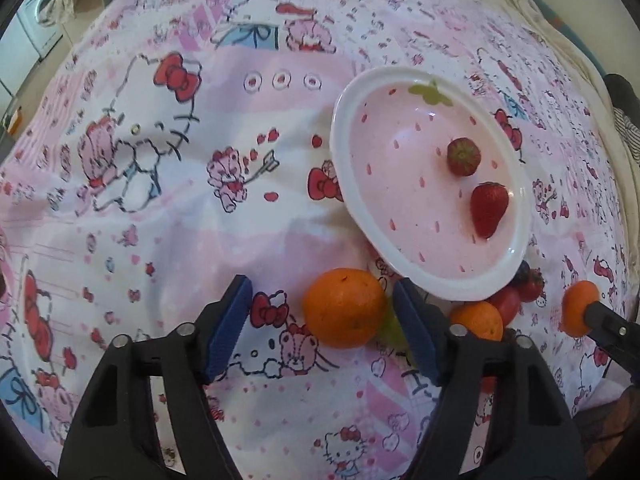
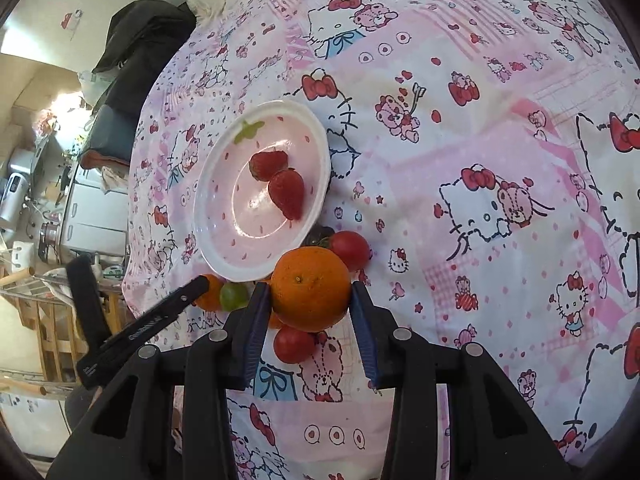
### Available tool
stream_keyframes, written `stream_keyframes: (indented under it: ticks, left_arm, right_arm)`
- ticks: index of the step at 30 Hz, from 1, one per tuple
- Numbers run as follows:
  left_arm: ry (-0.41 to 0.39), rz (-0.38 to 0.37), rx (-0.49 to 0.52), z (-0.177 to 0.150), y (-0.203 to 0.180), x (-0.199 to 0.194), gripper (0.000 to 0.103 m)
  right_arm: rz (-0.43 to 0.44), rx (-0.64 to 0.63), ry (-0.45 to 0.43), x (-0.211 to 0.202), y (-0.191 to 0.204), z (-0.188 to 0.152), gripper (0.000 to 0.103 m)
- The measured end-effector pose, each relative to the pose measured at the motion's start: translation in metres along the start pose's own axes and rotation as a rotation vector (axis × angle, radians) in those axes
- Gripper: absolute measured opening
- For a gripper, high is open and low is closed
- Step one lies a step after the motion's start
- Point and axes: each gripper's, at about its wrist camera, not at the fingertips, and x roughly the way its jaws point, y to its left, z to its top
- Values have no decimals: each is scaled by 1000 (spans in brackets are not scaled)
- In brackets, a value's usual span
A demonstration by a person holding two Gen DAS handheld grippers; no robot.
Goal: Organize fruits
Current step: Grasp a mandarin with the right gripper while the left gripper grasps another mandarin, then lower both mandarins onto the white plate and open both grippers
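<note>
the left gripper [image 1: 322, 328] tilts steeply down over the tabletop [image 1: 160, 220], jaws wide around an orange [image 1: 344, 307] without touching it, the plate [image 1: 400, 264] at 1 o'clock. the right gripper [image 2: 310, 320] angles down, jaws clamped on another orange [image 2: 310, 290], the plate at 11 o'clock.

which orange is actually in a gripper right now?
The orange clamped between the right gripper pads. The second sits loose between the open left gripper jaws; a third lies beside the plate.

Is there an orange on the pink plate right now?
No, the pink plate holds only two strawberries, while the oranges sit off it, one gripped by the right gripper.
</note>
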Motion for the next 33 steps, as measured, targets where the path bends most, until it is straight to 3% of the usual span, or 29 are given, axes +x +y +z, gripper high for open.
stream_keyframes:
  ticks: [2, 3, 10, 22, 33]
  left_arm:
    - [-8, -25, -13, 0, 1, 2, 52]
    - [-22, -61, -17, -1, 0, 0, 37]
    - [-42, -70, 7, -7, -7, -15, 36]
    - [-192, -85, 60, -5, -5, -66, 35]
    - [-363, -110, 178, 12, -22, -131, 35]
  right_arm:
    - [3, -3, -4, -1, 1, 0, 42]
    - [3, -6, -4, -1, 2, -1, 42]
    - [-10, -11, 1, 0, 2, -1, 42]
    - [-21, -28, -1, 5, 8, -2, 42]
    - [139, -69, -117, -28, 28, 10, 42]
